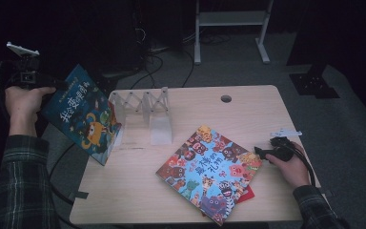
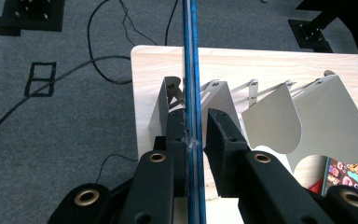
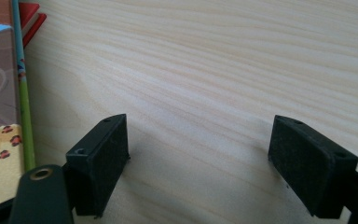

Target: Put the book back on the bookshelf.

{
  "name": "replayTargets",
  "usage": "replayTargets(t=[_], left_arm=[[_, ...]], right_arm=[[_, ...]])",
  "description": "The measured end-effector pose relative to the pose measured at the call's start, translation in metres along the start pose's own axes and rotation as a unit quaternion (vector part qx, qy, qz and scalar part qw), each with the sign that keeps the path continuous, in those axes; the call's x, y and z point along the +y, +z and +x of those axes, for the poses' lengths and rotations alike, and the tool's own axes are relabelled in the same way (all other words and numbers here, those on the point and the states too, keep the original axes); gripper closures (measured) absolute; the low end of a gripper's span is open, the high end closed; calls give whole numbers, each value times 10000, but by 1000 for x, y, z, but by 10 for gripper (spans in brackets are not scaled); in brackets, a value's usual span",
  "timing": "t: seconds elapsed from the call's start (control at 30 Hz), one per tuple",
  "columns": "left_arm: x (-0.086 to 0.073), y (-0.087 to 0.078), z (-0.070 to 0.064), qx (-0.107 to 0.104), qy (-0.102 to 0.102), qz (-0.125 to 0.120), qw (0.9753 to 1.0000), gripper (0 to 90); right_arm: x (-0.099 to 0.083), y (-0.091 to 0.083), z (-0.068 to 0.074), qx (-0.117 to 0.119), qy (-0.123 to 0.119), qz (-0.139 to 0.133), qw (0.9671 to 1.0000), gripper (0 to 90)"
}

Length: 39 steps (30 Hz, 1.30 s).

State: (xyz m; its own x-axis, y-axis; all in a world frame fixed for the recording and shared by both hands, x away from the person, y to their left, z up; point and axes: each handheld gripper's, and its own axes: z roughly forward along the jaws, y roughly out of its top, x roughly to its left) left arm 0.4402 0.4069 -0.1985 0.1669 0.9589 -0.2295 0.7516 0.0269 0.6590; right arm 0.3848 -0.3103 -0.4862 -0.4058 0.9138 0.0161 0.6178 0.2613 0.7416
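A dark blue picture book [image 1: 83, 114] is held tilted on edge over the table's left side, and my left gripper [image 1: 46, 88] is shut on its upper left corner. In the left gripper view the book's thin blue edge [image 2: 192, 70] runs straight up between the closed left gripper [image 2: 196, 126]. Just beyond it stands a white folding book rack [image 1: 145, 114] with curved dividers [image 2: 270, 121]. A colourful book [image 1: 209, 171] lies flat on the table atop a red book [image 1: 248, 193]. My right gripper [image 1: 259, 152] rests open on the wood beside it, empty [image 3: 198, 158].
The wooden table [image 1: 248, 109] has a round cable hole [image 1: 226, 98] near its far edge. Cables [image 1: 157, 62] trail over the grey carpet behind, by a white stand's legs [image 1: 228, 19]. The flat book's green edge [image 3: 25, 121] lies left of the right gripper.
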Motion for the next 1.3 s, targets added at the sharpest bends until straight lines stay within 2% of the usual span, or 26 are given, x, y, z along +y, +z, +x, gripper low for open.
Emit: replayTargets(t=[0.23, 0.3, 0.5, 0.67, 0.77, 0.9, 1.3], left_arm=[[0, -17, 1, 96, 80, -176, 9998, 787], [0, -22, 0, -64, 76, -285, 9995, 791], [-2, -26, -13, -47, 326, -314, 9990, 791], [-6, -20, -27, -164, 520, -323, 9980, 791], [-11, -15, -40, -288, 659, -336, 9968, 791], [-18, -7, -58, -395, 898, -308, 9947, 789], [-52, 25, -101, -891, 1360, -130, 9866, 759]], right_arm=[[0, 0, 0, -2, -10, -3, 10000, 188], [0, 0, 0, -2, -9, -4, 10000, 188], [0, 0, 0, -5, -9, -5, 10000, 187], [0, 0, 0, -5, -9, -5, 10000, 188], [0, 0, 0, -4, -7, -4, 10000, 188], [0, 0, 0, -3, -8, -5, 10000, 188], [0, 0, 0, 7, -19, 3, 10000, 174]])
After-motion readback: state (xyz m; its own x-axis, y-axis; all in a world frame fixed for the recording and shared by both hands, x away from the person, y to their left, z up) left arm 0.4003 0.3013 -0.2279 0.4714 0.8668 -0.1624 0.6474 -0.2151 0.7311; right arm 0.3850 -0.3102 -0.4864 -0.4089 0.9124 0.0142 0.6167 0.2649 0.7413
